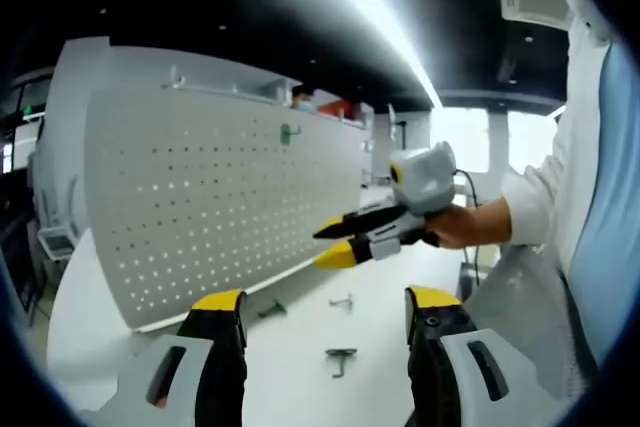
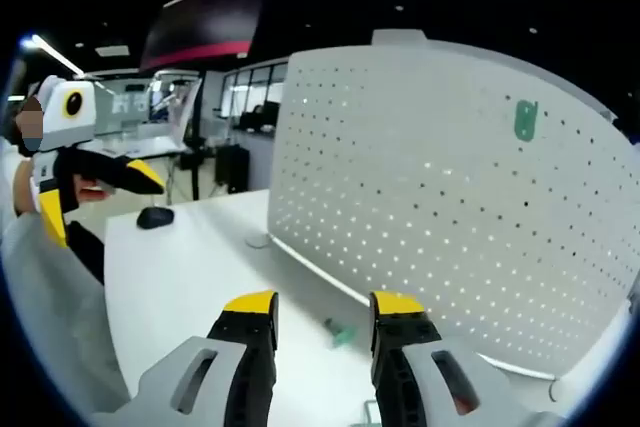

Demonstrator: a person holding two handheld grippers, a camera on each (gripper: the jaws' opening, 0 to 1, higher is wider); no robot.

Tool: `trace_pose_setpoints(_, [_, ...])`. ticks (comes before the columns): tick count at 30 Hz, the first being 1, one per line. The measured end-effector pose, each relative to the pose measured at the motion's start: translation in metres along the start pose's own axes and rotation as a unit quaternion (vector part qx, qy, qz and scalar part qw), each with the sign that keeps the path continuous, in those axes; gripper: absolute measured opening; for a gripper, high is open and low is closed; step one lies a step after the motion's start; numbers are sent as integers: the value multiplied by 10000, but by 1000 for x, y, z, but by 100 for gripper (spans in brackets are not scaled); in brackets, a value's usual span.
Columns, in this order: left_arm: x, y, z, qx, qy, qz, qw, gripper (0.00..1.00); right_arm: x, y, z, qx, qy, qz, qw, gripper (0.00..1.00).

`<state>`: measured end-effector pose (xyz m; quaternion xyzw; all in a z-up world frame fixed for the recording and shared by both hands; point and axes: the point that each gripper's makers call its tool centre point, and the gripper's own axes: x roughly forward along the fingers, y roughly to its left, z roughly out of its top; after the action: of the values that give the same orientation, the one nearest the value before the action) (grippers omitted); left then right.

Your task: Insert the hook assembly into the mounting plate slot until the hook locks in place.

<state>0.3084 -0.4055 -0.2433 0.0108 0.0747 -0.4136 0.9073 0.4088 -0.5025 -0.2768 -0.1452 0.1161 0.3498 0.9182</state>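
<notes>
The white perforated mounting plate [image 1: 220,207] stands upright on the table, also seen in the right gripper view [image 2: 450,197]. One green hook [image 1: 288,132] hangs high on it [image 2: 525,119]. Three loose green hooks lie on the table: one by the plate's foot [image 1: 271,309], one further out [image 1: 343,301], one nearest me [image 1: 340,357]. My left gripper [image 1: 326,302] is open and empty above them. My right gripper [image 2: 324,305] is open and empty, with a loose hook [image 2: 338,330] on the table just beyond its tips. A hand holds the right gripper [image 1: 335,244] near the plate's end.
The white table [image 1: 300,387] runs along the plate's front. A black mouse [image 2: 155,216] lies at the table's far edge. A person in a white sleeve [image 1: 545,197] stands at the right. The left gripper [image 2: 120,187] shows at the left of the right gripper view.
</notes>
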Motion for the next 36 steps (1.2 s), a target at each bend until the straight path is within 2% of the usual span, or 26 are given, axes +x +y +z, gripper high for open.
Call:
trace_pose_setpoints(10, [0,-2,1,9,-18,-35,10000,65,5,34,-22,-39,468,486,9977,21])
trace_pose_setpoints(18, [1,-2,1,10,-20,-67,10000,65,7,45,-35,-90,742,636,9952,13])
trace_pose_setpoints(23, [1,-3,1,9,-21,-81,10000,65,8,55,-51,-104,1100,803,9906,8])
trace_pose_setpoints(36, [0,-2,1,-4,-19,-64,10000,64,12,73,-81,-127,1702,1094,9792,3])
